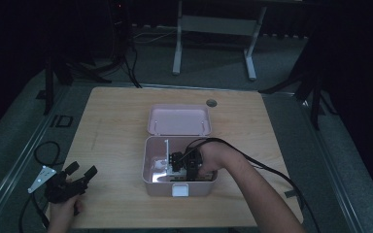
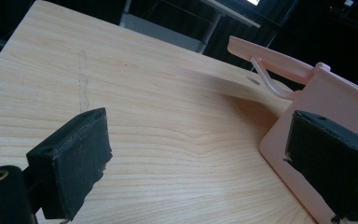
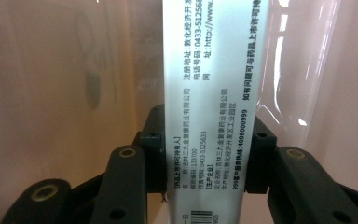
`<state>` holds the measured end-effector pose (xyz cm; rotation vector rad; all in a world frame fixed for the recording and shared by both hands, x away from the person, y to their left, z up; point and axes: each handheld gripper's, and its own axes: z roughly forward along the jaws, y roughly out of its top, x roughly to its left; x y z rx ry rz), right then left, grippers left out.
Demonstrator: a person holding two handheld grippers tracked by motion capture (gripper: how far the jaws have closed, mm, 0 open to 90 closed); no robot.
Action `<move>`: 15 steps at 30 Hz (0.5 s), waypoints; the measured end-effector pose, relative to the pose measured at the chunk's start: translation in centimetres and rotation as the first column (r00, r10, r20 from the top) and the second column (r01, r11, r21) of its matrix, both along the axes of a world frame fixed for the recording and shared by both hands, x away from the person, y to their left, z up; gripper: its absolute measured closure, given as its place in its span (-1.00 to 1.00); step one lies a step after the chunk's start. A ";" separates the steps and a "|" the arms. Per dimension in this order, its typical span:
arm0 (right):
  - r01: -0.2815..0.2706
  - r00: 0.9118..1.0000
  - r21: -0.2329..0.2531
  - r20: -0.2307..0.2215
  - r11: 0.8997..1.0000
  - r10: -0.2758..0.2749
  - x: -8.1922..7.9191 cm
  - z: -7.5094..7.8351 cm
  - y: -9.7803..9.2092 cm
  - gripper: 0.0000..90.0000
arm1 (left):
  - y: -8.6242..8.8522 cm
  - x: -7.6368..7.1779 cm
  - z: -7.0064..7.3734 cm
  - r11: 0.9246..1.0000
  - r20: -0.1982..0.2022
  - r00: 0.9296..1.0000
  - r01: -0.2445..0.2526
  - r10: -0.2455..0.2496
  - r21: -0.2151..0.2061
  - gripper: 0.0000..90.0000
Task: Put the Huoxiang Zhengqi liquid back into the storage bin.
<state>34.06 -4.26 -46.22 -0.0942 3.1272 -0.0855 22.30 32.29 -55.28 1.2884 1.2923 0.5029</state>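
So the right gripper (image 1: pixel 187 167) is down inside the pink box (image 1: pixel 148 167), and its jaws are pinched on a narrow white carton (image 3: pixel 209 107) with printed text and a barcode near the bottom end. In the right gripper view the carton runs straight up between the two black pads, one pad pressed on each long side, and pink box wall sits just beyond it on both sides. From the high view the person's right hand (image 1: pixel 213 158) and forearm come in over the box's right rim, with the cable looping off behind. The box's lid (image 1: pixel 179 120) is flipped open and lies flat just past that gripper, hinged on the far edge, and a white latch (image 1: pixel 179 190) sits on the near wall, just below the gripper. The left gripper (image 1: pixel 80 177) is well apart from all of that, off to the left near the table's (image 1: pixel 116 111) front edge, held in the left hand (image 1: pixel 63 206). Its jaws are spread wide with nothing in them; in the left gripper view there's bare wood grain between the pads, and the pink box sits just behind its right pad.
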 end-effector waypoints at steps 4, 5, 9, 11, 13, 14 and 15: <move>0.005 1.000 0.013 0.000 1.000 -0.005 0.1 0.3 0.0 0.25 | 0.0 0.0 0.0 1.000 0.002 1.000 0.000 0.000 -0.001 -0.85; 0.007 1.000 0.029 -0.011 1.000 -0.007 0.2 0.7 0.0 0.13 | 0.0 0.0 0.0 1.000 0.002 1.000 0.000 0.000 0.000 -0.85; 0.026 0.999 0.035 -0.025 0.999 -0.026 0.6 1.8 0.2 -0.16 | 0.0 0.0 0.0 1.000 0.002 1.000 0.000 0.000 0.000 -0.85; 0.043 0.999 0.045 -0.022 0.998 -0.042 0.8 2.4 0.1 -0.31 | 0.0 0.0 0.0 1.000 0.002 1.000 0.000 0.000 0.000 -0.85; 0.048 0.999 0.057 -0.001 0.997 -0.048 0.9 2.9 0.0 -0.46 | 0.0 0.0 0.0 1.000 0.003 1.000 0.000 0.000 0.000 -0.85; 0.055 0.998 0.068 0.003 0.996 -0.056 1.1 3.3 -0.1 -0.57 | 0.0 0.0 0.0 1.000 0.002 1.000 0.000 0.000 0.000 -0.85; 0.055 0.998 0.068 0.003 0.996 -0.056 1.1 3.3 -0.1 -0.57 | 0.0 0.0 0.0 1.000 0.002 1.000 0.000 0.000 0.000 -0.85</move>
